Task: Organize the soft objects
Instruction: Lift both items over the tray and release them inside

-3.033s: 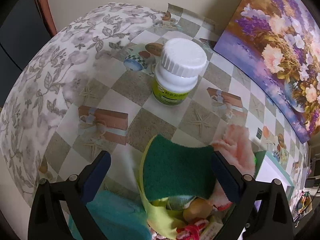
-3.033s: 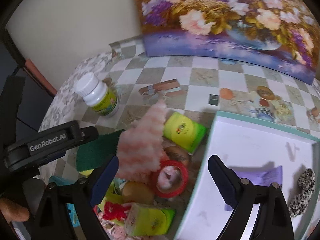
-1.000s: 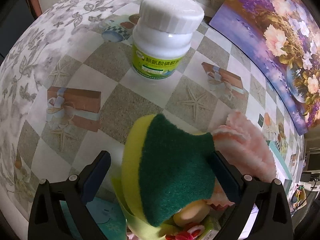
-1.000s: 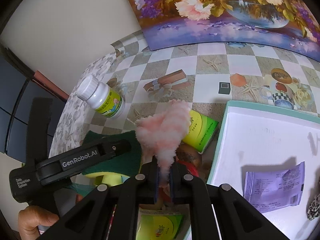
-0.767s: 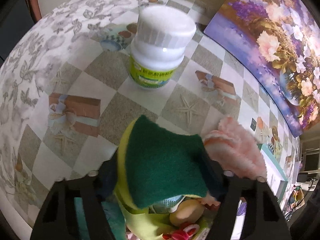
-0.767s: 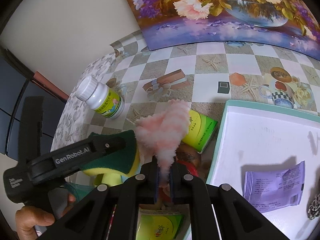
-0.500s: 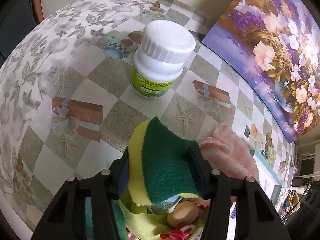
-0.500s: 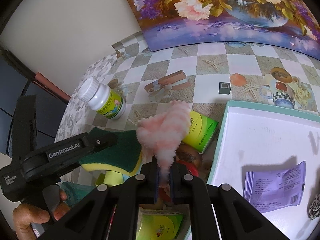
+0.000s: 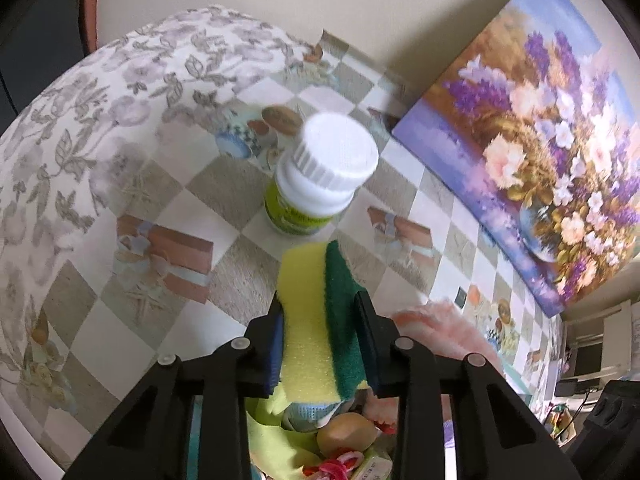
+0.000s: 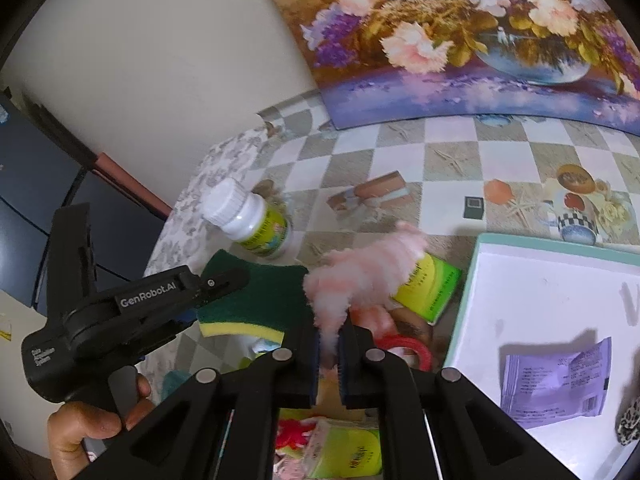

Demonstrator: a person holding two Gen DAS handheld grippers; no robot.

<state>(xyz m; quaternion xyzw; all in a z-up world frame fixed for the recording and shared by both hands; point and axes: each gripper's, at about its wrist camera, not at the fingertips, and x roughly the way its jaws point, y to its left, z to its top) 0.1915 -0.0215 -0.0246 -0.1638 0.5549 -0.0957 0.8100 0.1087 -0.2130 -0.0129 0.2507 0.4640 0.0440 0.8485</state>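
Observation:
My left gripper [image 9: 320, 320] is shut on a yellow and green sponge [image 9: 316, 320], held on edge above a pile of small items. The sponge also shows in the right wrist view [image 10: 256, 300], clamped by the left gripper [image 10: 208, 292]. My right gripper [image 10: 329, 336] is shut on a fluffy pink cloth [image 10: 364, 276] and holds it above the pile. The pink cloth shows in the left wrist view [image 9: 444, 332] to the right of the sponge.
A white bottle with green label [image 9: 320, 176] stands on the checkered tablecloth. A white tray with teal rim [image 10: 472, 280] holds a purple packet [image 10: 556, 380]. Green boxes [image 10: 428, 284], red tape ring [image 10: 404, 348] and other items lie below. A flower painting [image 10: 460, 40] leans on the wall.
My left gripper has closed on the sponge and lifted it, turning it on edge. My right gripper closed on the pink cloth earlier and has raised it a little.

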